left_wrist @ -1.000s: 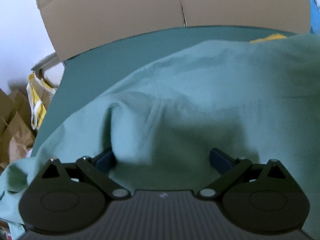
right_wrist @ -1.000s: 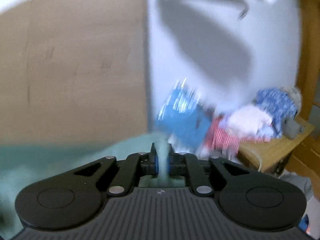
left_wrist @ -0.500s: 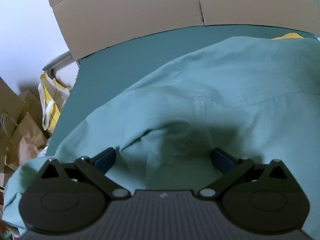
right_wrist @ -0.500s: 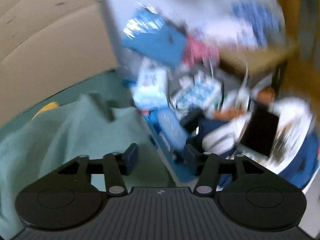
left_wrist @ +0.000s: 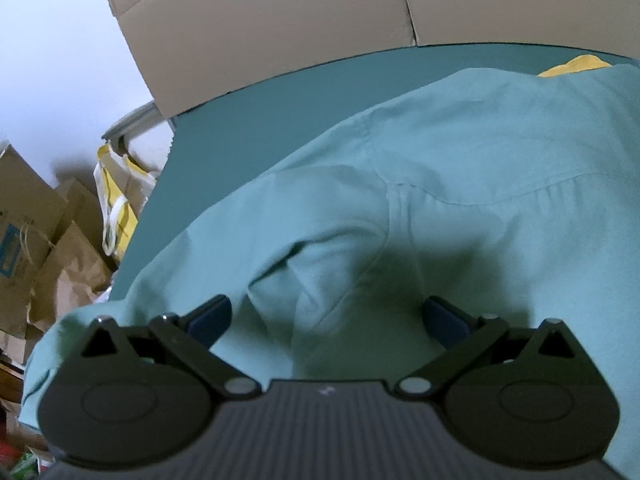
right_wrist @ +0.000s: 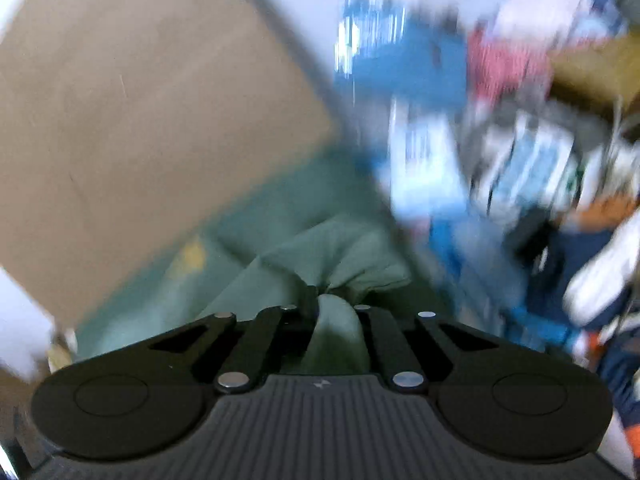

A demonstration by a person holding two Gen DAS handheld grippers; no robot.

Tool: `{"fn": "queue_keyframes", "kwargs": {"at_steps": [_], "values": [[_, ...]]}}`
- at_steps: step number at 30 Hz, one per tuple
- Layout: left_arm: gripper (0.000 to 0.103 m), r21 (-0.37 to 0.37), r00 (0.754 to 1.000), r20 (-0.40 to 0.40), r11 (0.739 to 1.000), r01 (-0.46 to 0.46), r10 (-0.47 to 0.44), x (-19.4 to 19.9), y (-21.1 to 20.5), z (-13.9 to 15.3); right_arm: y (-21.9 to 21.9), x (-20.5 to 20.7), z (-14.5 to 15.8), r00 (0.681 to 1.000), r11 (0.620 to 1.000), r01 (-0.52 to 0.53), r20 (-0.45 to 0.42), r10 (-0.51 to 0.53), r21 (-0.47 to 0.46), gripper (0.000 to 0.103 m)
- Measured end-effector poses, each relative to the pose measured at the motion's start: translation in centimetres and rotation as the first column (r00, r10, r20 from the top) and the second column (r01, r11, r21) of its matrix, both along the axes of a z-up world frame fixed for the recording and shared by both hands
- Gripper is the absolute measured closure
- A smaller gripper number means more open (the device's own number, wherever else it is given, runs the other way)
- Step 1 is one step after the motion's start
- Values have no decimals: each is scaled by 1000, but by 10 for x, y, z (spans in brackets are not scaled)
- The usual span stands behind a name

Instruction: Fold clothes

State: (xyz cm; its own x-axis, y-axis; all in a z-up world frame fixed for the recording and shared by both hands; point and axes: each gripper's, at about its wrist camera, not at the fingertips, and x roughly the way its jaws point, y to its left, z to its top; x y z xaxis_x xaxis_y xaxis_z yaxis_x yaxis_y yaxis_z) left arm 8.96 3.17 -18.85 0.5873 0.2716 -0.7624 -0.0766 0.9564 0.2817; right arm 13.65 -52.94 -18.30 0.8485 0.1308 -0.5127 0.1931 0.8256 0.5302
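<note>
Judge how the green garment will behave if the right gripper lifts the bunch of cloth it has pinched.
The green garment is probably floppy: it drapes in soft folds and hangs over the table edge. It should trail rather than rise flat. The cloth bunched in the right gripper looks thick enough to hold, though the frame is blurred.

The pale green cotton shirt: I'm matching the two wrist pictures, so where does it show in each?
Left wrist: the pale green cotton shirt fills the centre and right, spread under the open left gripper.
Right wrist: it is bunched at lower centre, pinched in the shut right gripper.
Shared landmark: the brown cardboard panel behind the teal table top.
</note>
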Motion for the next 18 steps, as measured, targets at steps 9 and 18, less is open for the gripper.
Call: {"fn": "queue_keyframes", "kwargs": {"at_steps": [9, 18], "values": [[1, -16, 1000, 11, 1000, 9, -9, -3, -3, -4, 7, -42, 33, 983, 811, 174, 46, -179, -558, 92], [1, -24, 1000, 7, 1000, 5, -5, -6, 7, -5, -68, -53, -63, 930, 976, 178, -303, -209, -126, 72]]}}
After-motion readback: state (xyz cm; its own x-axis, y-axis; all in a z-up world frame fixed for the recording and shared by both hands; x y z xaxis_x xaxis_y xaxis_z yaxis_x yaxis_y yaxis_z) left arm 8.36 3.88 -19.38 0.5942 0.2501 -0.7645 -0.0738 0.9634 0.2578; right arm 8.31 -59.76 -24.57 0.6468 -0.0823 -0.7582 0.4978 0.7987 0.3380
